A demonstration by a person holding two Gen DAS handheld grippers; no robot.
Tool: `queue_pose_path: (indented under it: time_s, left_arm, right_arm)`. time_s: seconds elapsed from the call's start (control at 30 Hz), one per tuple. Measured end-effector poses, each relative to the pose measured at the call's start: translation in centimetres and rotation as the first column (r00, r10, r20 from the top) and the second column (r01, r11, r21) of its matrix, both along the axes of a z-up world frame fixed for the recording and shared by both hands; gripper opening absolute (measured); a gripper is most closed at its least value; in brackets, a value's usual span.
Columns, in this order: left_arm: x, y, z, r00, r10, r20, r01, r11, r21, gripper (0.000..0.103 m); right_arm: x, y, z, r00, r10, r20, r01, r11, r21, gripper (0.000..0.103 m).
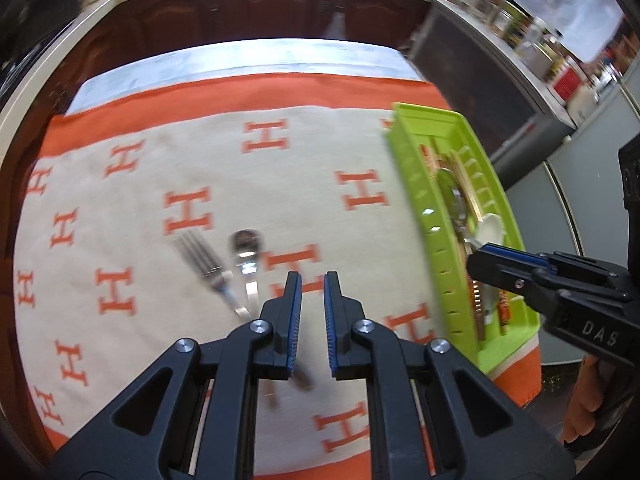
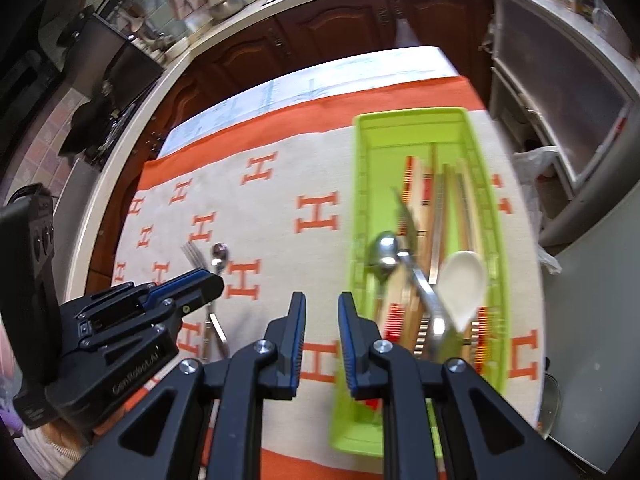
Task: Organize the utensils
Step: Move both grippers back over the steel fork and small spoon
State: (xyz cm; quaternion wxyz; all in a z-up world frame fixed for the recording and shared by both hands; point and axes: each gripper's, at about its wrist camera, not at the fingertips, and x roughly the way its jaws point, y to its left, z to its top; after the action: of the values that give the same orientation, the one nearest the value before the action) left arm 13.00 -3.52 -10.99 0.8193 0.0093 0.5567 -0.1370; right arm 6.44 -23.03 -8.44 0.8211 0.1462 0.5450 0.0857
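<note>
A metal fork [image 1: 204, 268] and a metal spoon [image 1: 246, 248] lie side by side on the cream cloth with orange H marks [image 1: 120, 216]. My left gripper [image 1: 313, 280] hovers just right of their handles, jaws a narrow gap apart with nothing between them. At the right stands a green utensil tray [image 2: 360, 200] holding a white ceramic spoon [image 2: 462, 284], a metal spoon [image 2: 386, 256] and chopsticks [image 2: 440, 200]. My right gripper [image 2: 322, 300] hangs over the tray's left rim, slightly open and empty. The left gripper [image 2: 212, 280] also shows above the fork [image 2: 194, 254].
Dark wood cabinets [image 2: 320, 28] under a pale counter curve behind the table. A grey appliance [image 2: 560, 92] stands beyond the tray's right side. The cloth's orange border [image 1: 240, 92] marks the far edge. A hand [image 1: 588, 412] holds the right gripper.
</note>
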Motion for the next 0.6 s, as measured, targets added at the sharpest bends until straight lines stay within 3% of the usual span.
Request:
queue_pose_path:
  time_s: [0.33,0.37,0.43,0.47,0.6]
  left_arm:
    - [0.1,8.2,-0.9,0.989,0.142,-0.027,-0.142,0.99,-0.005,0.01]
    - [0.0,8.7,-1.2,0.989,0.146,-0.03,-0.146,0.989,-0.004,0.013]
    - [-0.2,9.4,-1.7,0.988,0.151,-0.033,-0.151,0.988,-0.01,0.038]
    - [-0.4,10.0,-2.0,0.987,0.158,-0.031,-0.159,0.987,-0.018,0.043]
    - [-1.0,10.9,-3.0,0.984,0.173,-0.044,-0.174,0.984,-0.022,0.047]
  right_arm:
    - [1.6,5.7,-1.2,0.993,0.108,-0.051,-0.103,0.991,0.081,0.017]
    - [1.7,6.1,-1.4,0.992,0.113,-0.059,-0.108,0.99,0.089,0.017]
    - [2.3,7.2,-2.1,0.989,0.126,-0.082,-0.116,0.987,0.114,0.017]
    - [2.6,7.7,-2.5,0.987,0.131,-0.096,-0.119,0.985,0.126,0.017]
    - [4.0,9.7,-4.3,0.977,0.141,-0.158,-0.115,0.98,0.163,0.017]
